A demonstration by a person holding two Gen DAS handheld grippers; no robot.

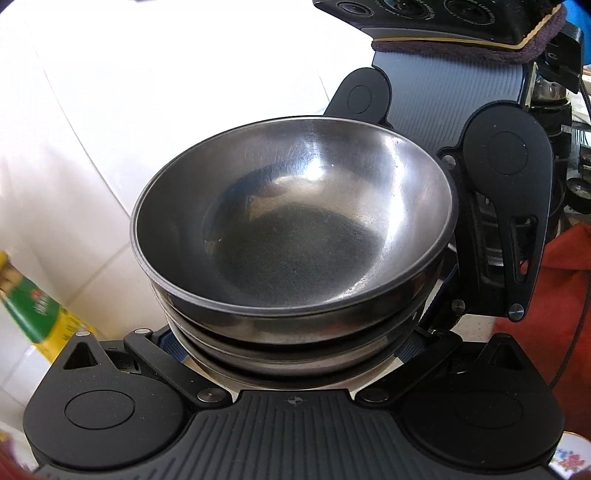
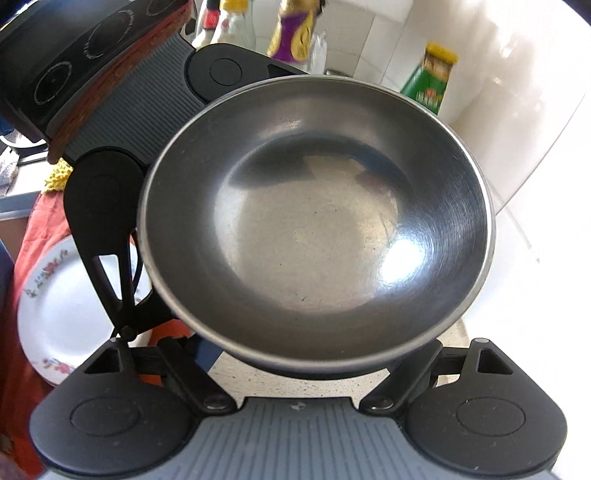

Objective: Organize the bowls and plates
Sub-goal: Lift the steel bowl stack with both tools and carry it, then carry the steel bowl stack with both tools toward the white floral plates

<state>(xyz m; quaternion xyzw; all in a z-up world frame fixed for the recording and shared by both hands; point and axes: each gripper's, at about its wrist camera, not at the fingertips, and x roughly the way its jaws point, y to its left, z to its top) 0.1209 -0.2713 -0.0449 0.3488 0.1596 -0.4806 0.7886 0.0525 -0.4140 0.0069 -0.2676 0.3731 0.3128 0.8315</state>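
- The stack of steel bowls [image 1: 295, 229] sits between the fingers of the left gripper [image 1: 291, 365]. At least three bowls are nested, and the rims of the lower ones show under the top one.
- The left fingers [image 1: 404, 345] are spread wide. A bluish strip lies against the bottom bowl on each side, so this gripper clamps the stack low down.
- The right gripper [image 2: 295, 365] meets the same stack from the opposite side. Its linkages are splayed wide and the top bowl [image 2: 314, 221] fills the space above and between its fingers.
- The right fingertips are hidden under the bowl's rim, so I cannot tell whether they press on the stack or only stand around it.
- Each gripper's body shows beyond the far rim of the bowls in the other's view, so the two face one another across the stack.
- Speckled counter [image 2: 280, 384] shows under the stack, just in front of the right fingers.
- Outside the right gripper's left finger lies a white floral plate [image 2: 62, 302] on a red cloth [image 2: 33, 236].
- Beyond the bowls, ahead of the right fingers, stand a green and yellow carton [image 2: 424, 88] and some bottles [image 2: 236, 22], blurred, against white wall tiles [image 2: 391, 44].
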